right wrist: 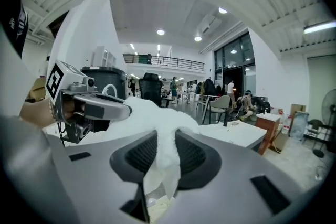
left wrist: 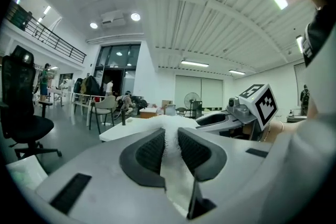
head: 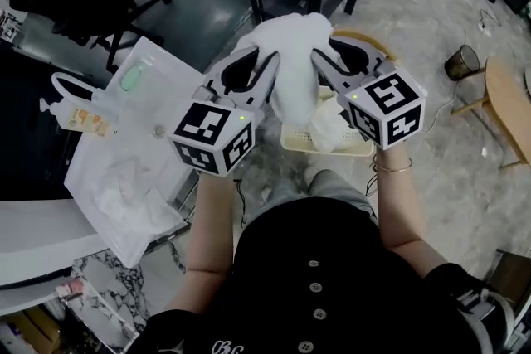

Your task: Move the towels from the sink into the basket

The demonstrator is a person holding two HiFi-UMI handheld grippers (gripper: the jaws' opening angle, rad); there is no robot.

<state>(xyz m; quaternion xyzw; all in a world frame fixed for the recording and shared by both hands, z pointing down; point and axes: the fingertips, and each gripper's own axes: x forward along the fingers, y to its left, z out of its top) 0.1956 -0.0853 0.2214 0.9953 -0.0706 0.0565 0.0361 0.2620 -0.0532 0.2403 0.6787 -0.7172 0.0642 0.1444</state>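
**A:** Where does everything sit?

**B:** At your nine o'clock, the sink (head: pixel 79 178) holds one crumpled towel (head: pixel 124 186). Your left gripper (head: pixel 264 62) has its jaws pinching one end of the white towel (head: pixel 294 46). Your right gripper (head: pixel 325 60) is clamped on the other end. The cloth hangs over the basket (head: pixel 332 152), which lies toward five o'clock of it.

**A:** What could go wrong?

**B:** If you let go unevenly, I'd expect the tail to drape over the rim or slide to the floor. If the bulk is off-centre when you release, it could miss the basket.
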